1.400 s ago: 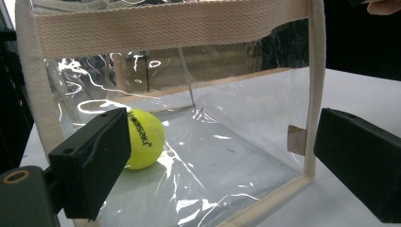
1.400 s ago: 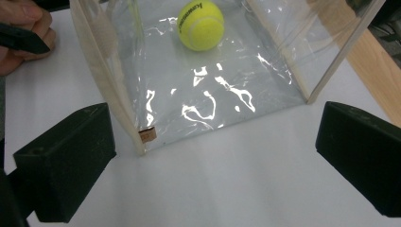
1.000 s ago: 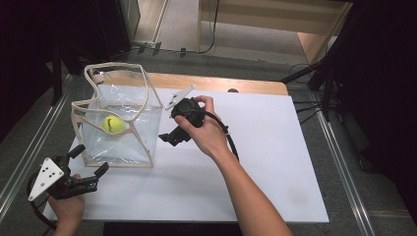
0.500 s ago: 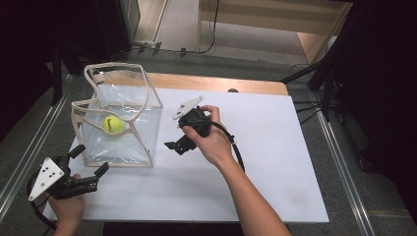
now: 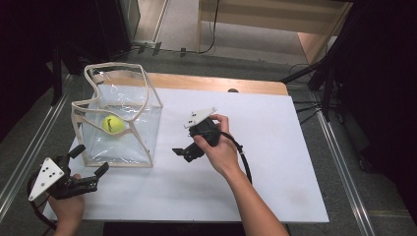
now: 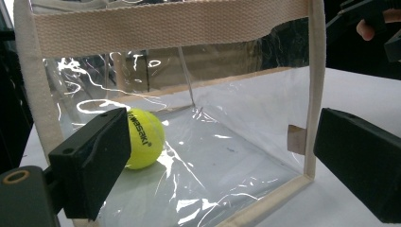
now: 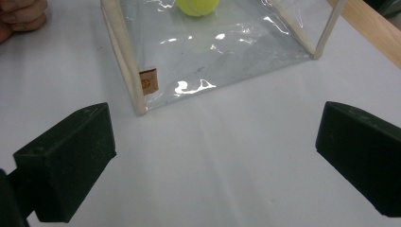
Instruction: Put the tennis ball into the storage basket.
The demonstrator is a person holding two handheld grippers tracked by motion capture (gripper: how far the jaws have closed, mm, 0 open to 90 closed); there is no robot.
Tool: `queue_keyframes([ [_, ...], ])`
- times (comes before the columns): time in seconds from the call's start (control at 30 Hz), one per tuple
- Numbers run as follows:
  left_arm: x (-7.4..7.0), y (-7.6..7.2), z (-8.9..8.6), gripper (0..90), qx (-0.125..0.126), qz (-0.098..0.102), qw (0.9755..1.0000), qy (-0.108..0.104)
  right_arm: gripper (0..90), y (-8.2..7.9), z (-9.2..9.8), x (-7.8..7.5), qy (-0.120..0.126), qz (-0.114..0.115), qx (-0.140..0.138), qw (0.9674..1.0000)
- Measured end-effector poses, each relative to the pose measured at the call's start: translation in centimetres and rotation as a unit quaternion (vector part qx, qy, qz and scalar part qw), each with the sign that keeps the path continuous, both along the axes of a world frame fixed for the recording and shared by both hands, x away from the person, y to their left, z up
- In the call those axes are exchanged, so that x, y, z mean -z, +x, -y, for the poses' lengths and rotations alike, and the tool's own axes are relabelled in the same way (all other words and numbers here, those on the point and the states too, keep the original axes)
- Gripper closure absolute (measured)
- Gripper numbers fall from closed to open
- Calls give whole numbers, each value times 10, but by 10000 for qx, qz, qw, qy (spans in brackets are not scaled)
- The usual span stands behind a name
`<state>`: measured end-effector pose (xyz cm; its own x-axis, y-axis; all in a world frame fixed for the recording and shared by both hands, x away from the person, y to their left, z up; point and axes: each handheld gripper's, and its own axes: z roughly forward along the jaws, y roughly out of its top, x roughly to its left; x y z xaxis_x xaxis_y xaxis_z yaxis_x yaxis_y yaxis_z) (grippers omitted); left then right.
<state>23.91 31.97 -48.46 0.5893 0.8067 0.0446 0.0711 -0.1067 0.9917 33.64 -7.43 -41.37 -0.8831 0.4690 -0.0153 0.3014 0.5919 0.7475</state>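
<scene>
Item: clear plastic bag (image 5: pixel 118 125) with cream webbing trim, standing open-topped on the white counter (image 5: pixel 275 162). Contents: one yellow tennis ball (image 5: pixel 112 124), on the bag's floor.

Left gripper (image 5: pixel 87 169): jaws spread wide, holding nothing; bag directly ahead of them and close, ball seen through its wall beside one jaw in the left gripper view.

Right gripper (image 5: pixel 183 152): jaws spread wide, holding nothing; bare counter between them, the bag's bottom corner with a small brown tag (image 7: pixel 148 81) just beyond.
</scene>
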Motion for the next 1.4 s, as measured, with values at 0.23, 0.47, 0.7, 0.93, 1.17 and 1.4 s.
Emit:
queue_keyframes([
  [0.23, 0, 0, 0, 54, -1, -7, 10000, 0, 0, -6, 14, 8, 101, 47, 86, 9999],
  [0.47, 0, 0, 0, 54, 1, -2, 10000, -4, 0, -13, 31, 18, 176, 21, 252, 9995],
  [0.7, 0, 0, 0, 53, 2, -3, 10000, -1, 0, -19, 48, 26, 303, -18, 438, 9986],
  [0.93, 0, 0, 1, 54, 6, -4, 10000, 2, 0, -27, 66, 32, 418, 5, 591, 9974],
  [1.17, 0, 0, 1, 54, 6, -4, 10000, 13, 0, -34, 84, 40, 433, 6, 759, 9962],
  [1.4, 0, -1, 1, 53, 1, -15, 10000, 32, 0, -42, 101, 44, 468, 23, 898, 9949],
])
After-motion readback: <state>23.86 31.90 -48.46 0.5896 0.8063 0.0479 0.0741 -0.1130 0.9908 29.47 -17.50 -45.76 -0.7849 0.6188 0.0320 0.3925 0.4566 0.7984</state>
